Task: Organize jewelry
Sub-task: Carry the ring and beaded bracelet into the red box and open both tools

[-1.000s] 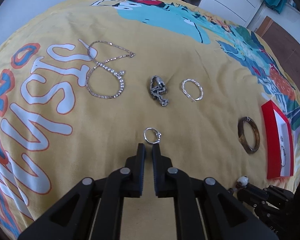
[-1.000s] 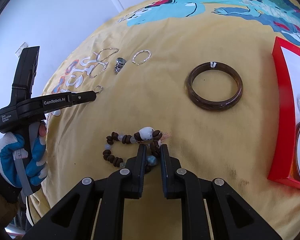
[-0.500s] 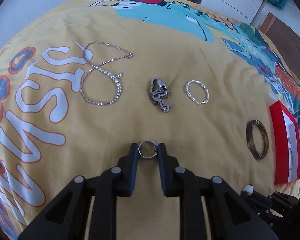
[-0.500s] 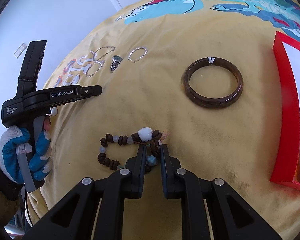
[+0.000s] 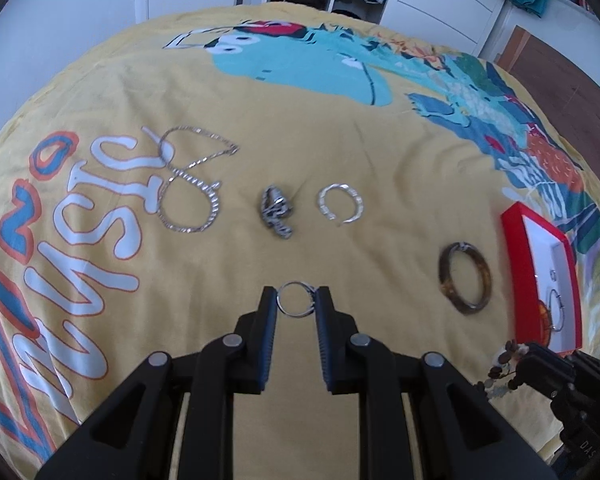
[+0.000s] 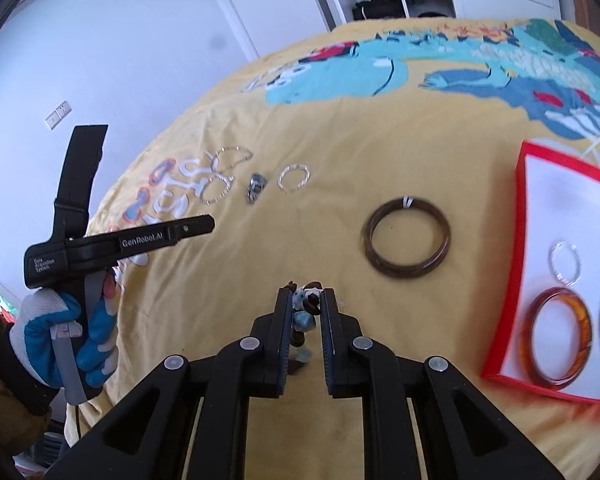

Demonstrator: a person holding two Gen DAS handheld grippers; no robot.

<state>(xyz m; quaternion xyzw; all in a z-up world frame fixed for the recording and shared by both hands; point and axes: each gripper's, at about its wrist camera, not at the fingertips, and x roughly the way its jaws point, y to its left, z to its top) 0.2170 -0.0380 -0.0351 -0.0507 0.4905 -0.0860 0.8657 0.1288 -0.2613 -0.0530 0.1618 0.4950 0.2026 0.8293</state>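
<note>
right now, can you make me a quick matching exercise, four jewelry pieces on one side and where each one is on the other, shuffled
Things:
1. small silver ring
2. beaded bracelet
3. dark brown bangle
4. orange bangle

Places:
A. inside the red tray
B. between the fingers of the left gripper
C. lying loose on the yellow blanket
D. between the fingers of the right gripper

Pairs: 1-B, 2-D, 3-C, 4-A
</note>
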